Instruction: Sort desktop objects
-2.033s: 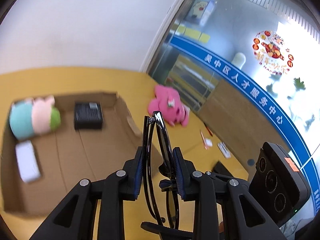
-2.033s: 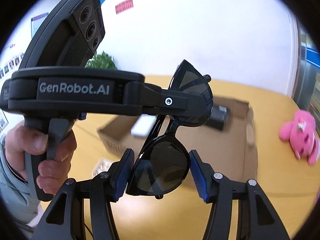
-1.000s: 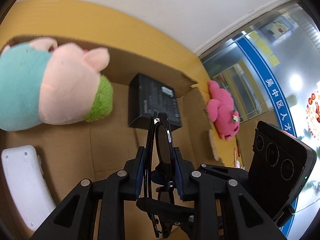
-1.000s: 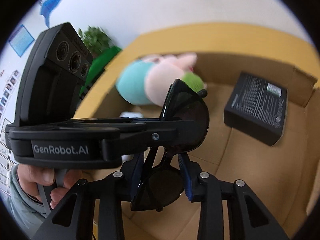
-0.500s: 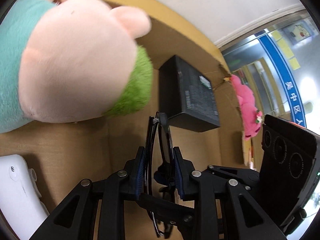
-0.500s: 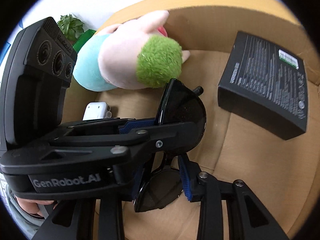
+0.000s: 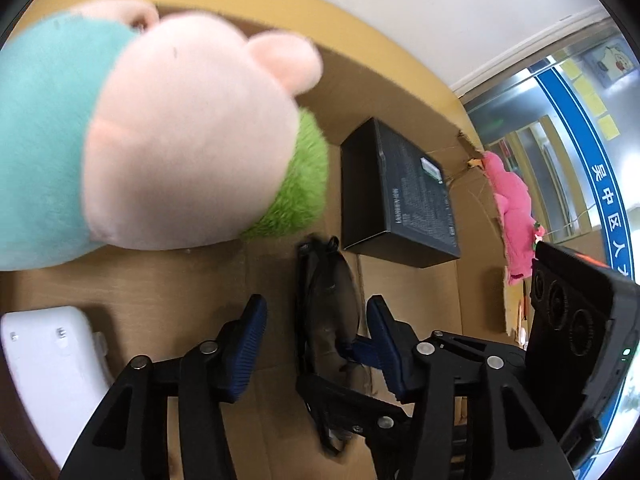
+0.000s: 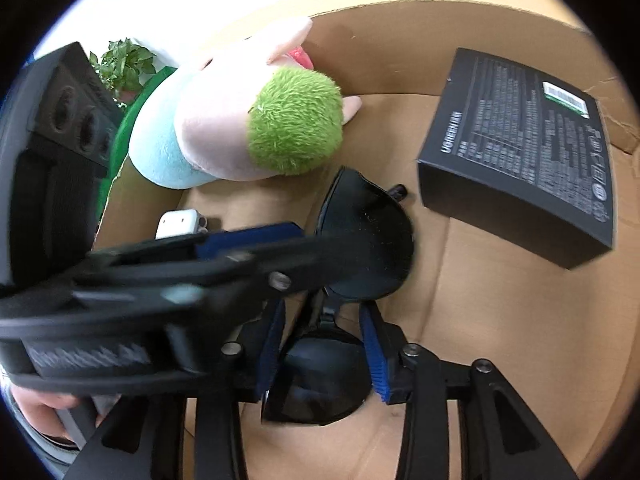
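Inside the cardboard box (image 7: pixel 400 88): one pig plush (image 7: pixel 180 132), teal body and green tuft, one black carton (image 7: pixel 404 196), one white device (image 7: pixel 48 376), one pair of sunglasses (image 7: pixel 328 304). One pink plush (image 7: pixel 514 204) lies outside on the yellow bench (image 7: pixel 280 4). Left gripper (image 7: pixel 316 334) jaws wide, sunglasses loose between them on the box floor. Right gripper (image 8: pixel 322 354) jaws narrow, pinching the sunglasses bridge. The left gripper body crosses the right wrist view, hiding part of the white device.
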`<state>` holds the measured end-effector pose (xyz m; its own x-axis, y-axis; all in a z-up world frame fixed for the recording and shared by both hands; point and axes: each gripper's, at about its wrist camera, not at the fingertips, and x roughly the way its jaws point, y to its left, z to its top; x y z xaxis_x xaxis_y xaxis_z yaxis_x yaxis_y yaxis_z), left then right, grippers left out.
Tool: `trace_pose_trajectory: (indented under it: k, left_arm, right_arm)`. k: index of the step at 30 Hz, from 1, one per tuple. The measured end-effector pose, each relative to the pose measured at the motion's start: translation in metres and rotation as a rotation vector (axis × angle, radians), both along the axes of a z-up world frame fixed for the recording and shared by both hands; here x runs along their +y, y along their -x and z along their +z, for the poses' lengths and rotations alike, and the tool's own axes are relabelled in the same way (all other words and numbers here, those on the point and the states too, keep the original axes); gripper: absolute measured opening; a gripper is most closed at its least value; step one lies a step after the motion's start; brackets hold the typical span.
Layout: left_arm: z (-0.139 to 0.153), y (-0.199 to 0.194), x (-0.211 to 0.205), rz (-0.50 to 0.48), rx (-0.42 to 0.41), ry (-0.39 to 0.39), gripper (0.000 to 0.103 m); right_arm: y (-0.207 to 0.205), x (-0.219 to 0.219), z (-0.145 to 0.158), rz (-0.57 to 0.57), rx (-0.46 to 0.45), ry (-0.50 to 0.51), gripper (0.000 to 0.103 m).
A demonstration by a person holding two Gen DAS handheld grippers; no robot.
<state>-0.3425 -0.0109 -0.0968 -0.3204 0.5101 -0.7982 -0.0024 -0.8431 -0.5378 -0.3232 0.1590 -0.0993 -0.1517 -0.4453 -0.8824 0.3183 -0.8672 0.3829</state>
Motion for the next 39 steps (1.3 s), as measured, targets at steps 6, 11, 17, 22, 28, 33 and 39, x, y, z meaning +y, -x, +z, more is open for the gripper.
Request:
trace_pose_trajectory:
  k: [6,11,17,22,28,33,39]
  left_arm:
    - [0.043,-0.03,-0.004,0.005,0.111,0.06,0.059]
    - [0.103,-0.089,-0.006,0.02,0.337,0.169,0.064]
    - [0.16,-0.189,0.009,0.131,0.655,0.412,0.09]
    - [0.168,-0.248,0.016,0.177,0.747,0.459,0.096]
    - [0.166,-0.293,0.013,0.21,0.751,0.458,0.096]
    - [0.164,-0.317,0.014,0.202,0.743,0.458,0.096]
    - [0.166,-0.331,0.017,0.201,0.749,0.459,0.096]
  right_arm:
    - [-0.028,0.006,0.034,-0.011,0.096,-0.035,0.068]
    - [-0.064,0.033,0.068,-0.042,0.276,-0.084,0.074]
    - [-0.148,0.04,0.119,-0.142,0.597,-0.195,0.082]
    - [-0.194,0.039,0.127,-0.186,0.655,-0.237,0.083]
    - [-0.232,0.043,0.132,-0.239,0.713,-0.272,0.083]
    - [-0.253,0.04,0.137,-0.24,0.746,-0.279,0.083]
    - [-0.268,0.038,0.141,-0.235,0.763,-0.266,0.083]
